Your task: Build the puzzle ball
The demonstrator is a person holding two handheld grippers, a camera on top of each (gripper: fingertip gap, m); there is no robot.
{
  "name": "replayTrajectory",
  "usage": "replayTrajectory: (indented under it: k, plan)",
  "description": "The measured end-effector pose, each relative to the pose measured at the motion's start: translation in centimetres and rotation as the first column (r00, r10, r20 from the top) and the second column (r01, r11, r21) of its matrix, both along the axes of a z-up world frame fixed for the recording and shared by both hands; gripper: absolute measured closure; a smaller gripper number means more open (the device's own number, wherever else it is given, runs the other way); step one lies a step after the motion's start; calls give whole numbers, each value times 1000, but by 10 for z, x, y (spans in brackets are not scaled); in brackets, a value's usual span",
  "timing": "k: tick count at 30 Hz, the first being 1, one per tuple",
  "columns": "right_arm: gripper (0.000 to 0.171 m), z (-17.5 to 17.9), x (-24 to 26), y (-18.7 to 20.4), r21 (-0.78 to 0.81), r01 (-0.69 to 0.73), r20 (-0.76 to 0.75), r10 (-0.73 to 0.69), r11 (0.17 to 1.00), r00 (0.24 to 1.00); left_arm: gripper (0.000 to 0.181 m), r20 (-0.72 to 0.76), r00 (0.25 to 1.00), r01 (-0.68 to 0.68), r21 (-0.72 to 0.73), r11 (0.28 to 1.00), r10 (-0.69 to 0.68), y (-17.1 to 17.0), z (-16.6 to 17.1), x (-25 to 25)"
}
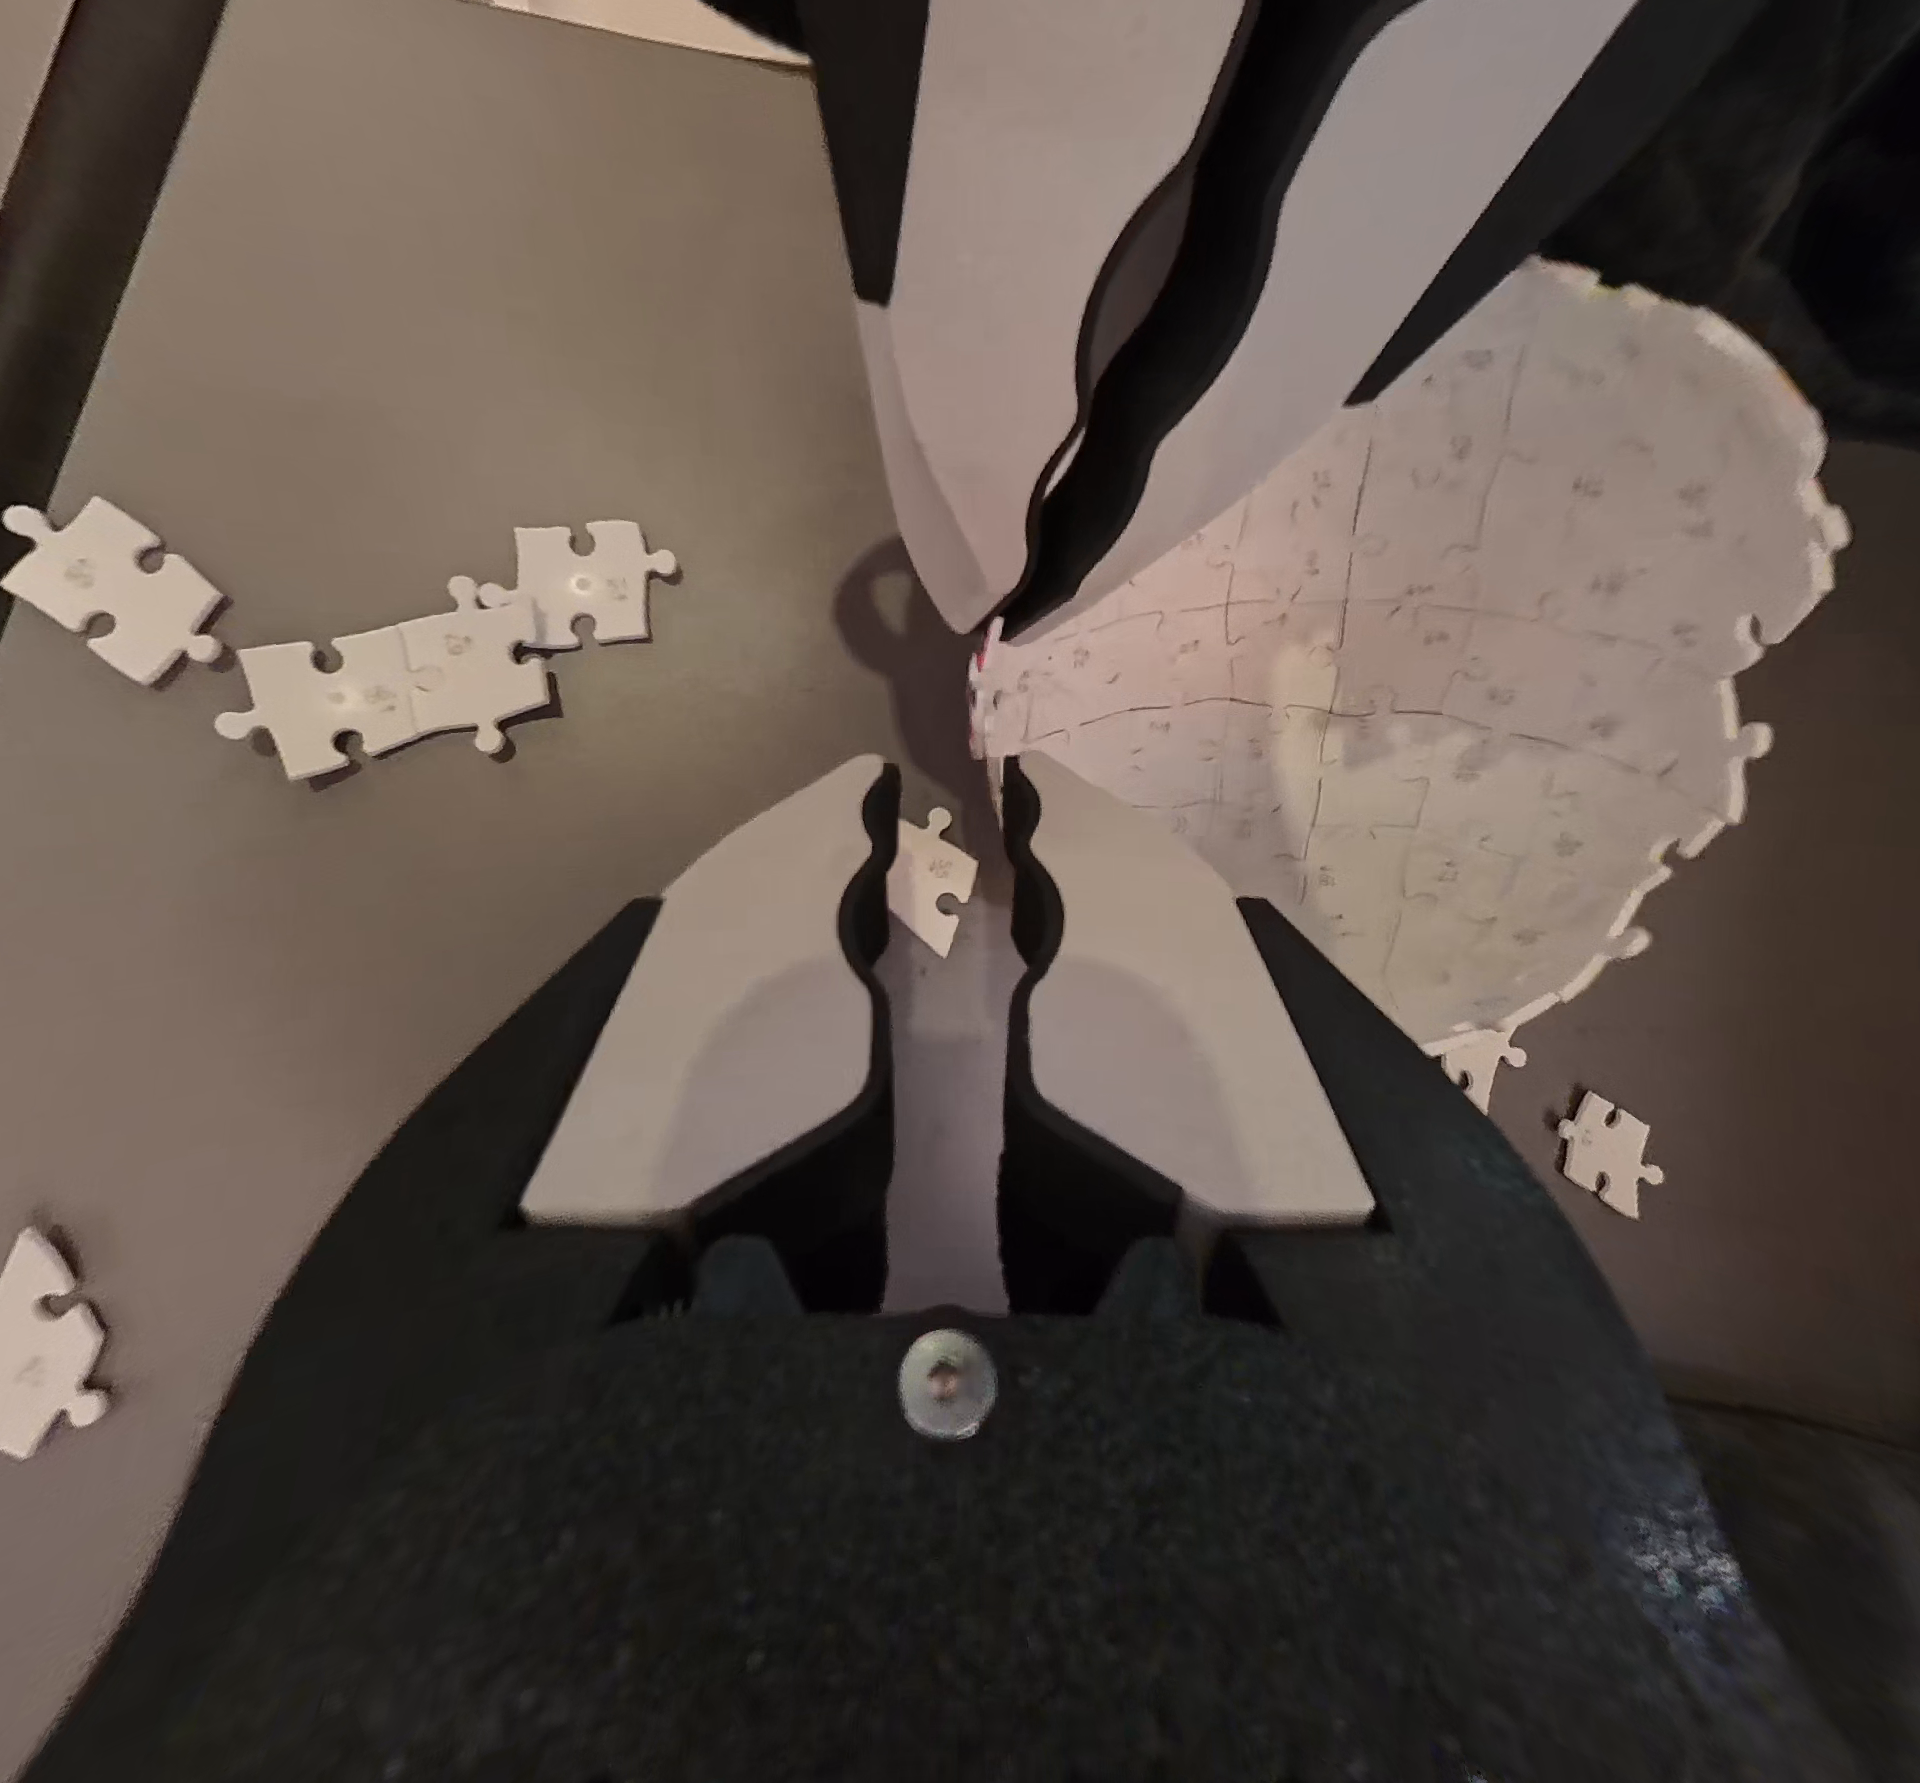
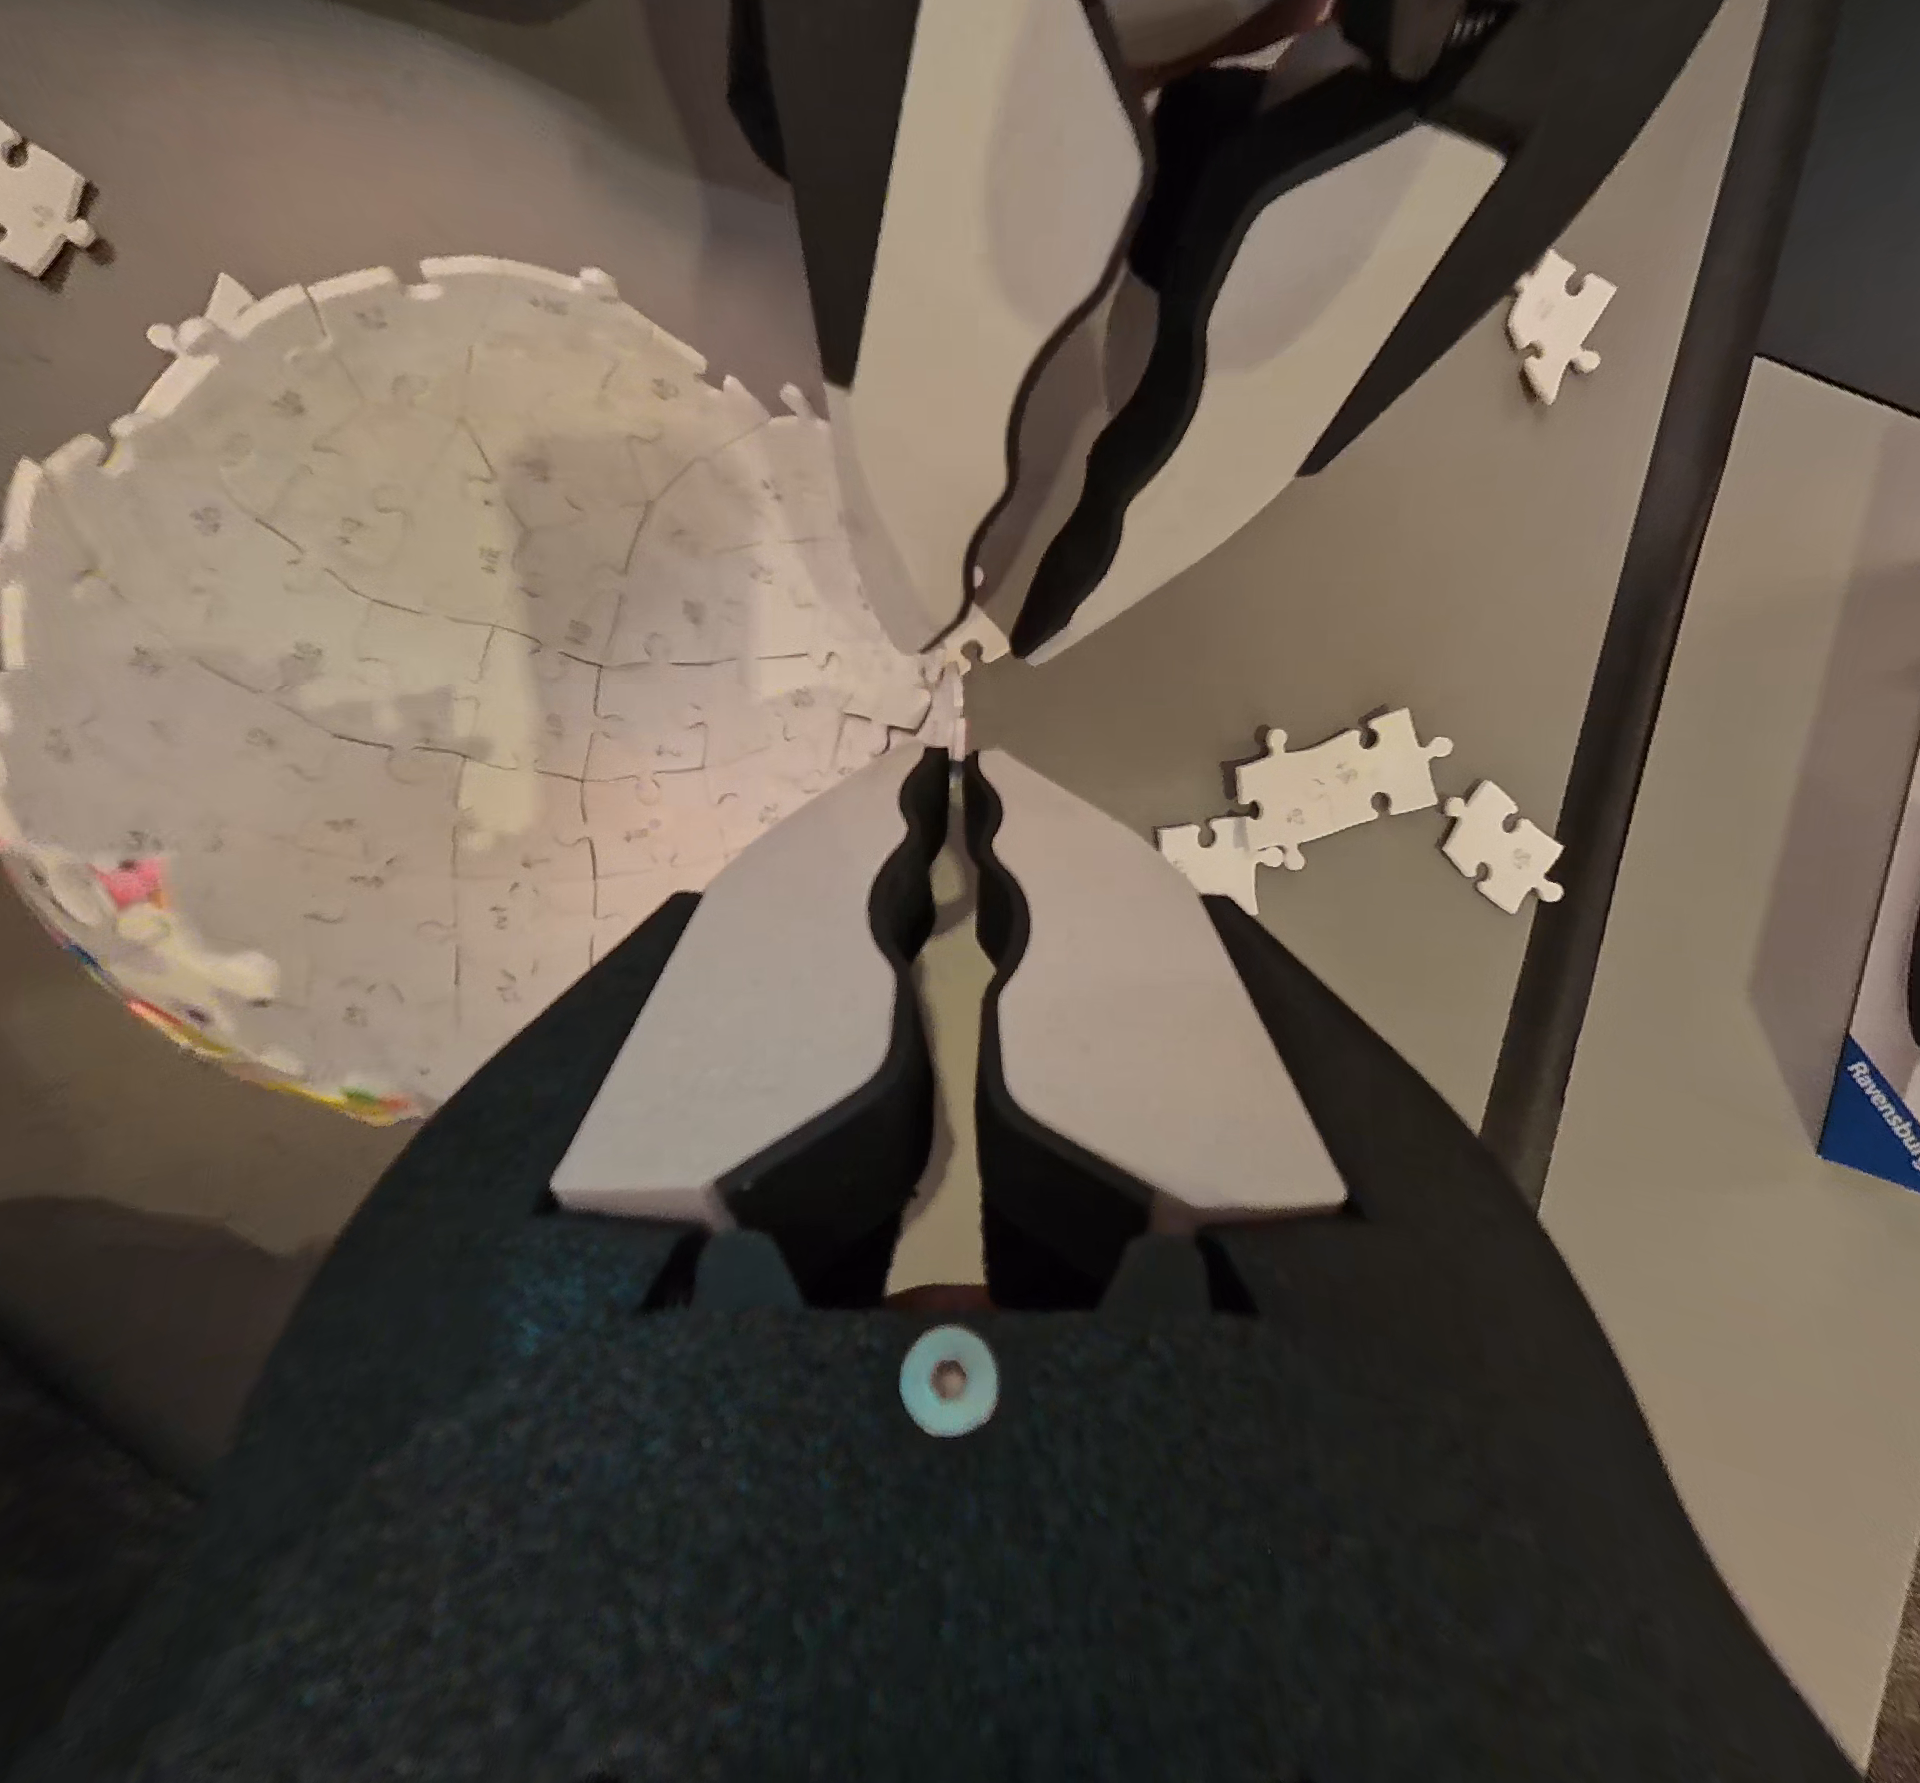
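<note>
Left gripper (image 1: 951, 777) parted at half-built puzzle ball (image 1: 1455, 694) rim, right gripper (image 2: 956, 767) clamped on that rim, loose pieces (image 1: 384, 684) on grey table (image 1: 468, 279)

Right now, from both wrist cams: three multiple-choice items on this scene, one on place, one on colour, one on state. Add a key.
1. In the left wrist view, on which side of the left gripper is the puzzle shell?
A. left
B. right
C. out of view

2. What colour is the shell's inner face?
A. white
B. black
C. red

3. What state is the ball in?
A. complete and closed
B. an open, part-built shell
C. only loose pieces, none joined

Key:
1 B: the shell fills the area to the right of the fingers.
2 A: the concave face turned to both cameras is white.
3 B: the rim is jagged and open, and loose pieces lie on the table.
</note>
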State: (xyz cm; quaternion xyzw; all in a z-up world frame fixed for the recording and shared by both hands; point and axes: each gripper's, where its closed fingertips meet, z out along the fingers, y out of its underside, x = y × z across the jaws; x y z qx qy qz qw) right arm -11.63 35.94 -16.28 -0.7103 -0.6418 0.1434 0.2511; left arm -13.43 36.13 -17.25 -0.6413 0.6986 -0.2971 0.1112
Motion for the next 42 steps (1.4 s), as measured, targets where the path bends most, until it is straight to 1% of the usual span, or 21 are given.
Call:
replayTrajectory:
  k: [4,9,17,21,25,27,30,33,34,37,42]
  plan:
    - [169,-5,-1,-1,-15,-10,20,10,1000,1000,163,-14,1000,13,-2,1000,-13,-2,-5,2]
    - [169,-3,-1,-4,-45,-19,-11,18,999,1000,162,-11,1000,19,9,1000,-19,-4,-4,3]
    - [169,-3,-1,-5,-94,-25,-70,18,995,997,168,-16,1000,26,30,999,-26,-5,-1,2]
    - [169,-4,0,-5,-98,-24,-74,17,995,997,161,-27,999,28,43,999,-27,-5,1,-2]
    - [169,-4,0,-5,-99,-25,-76,17,995,997,162,-42,999,28,49,998,-26,-5,-2,-2]
    - [169,-4,0,-4,-98,-24,-73,17,995,997,163,-56,998,25,47,999,-23,-5,-5,-2]
    - [169,-5,1,-5,-99,-23,-70,16,995,997,173,-65,997,33,22,999,-32,-9,-5,-2]
    - [169,-4,0,-5,-100,-23,-70,16,995,997,173,-70,997,31,26,999,-29,-9,-5,-2]
    - [169,-4,0,-5,-100,-23,-70,16,995,997,171,-69,997,29,32,999,-27,-9,-5,-2]
    - [169,-4,0,-5,-98,-23,-69,16,995,997,158,-51,999,21,52,998,-18,-6,-4,2]
    - [169,-5,-1,-5,-98,-23,-68,17,995,998,157,-44,999,16,40,999,-14,-6,-5,5]
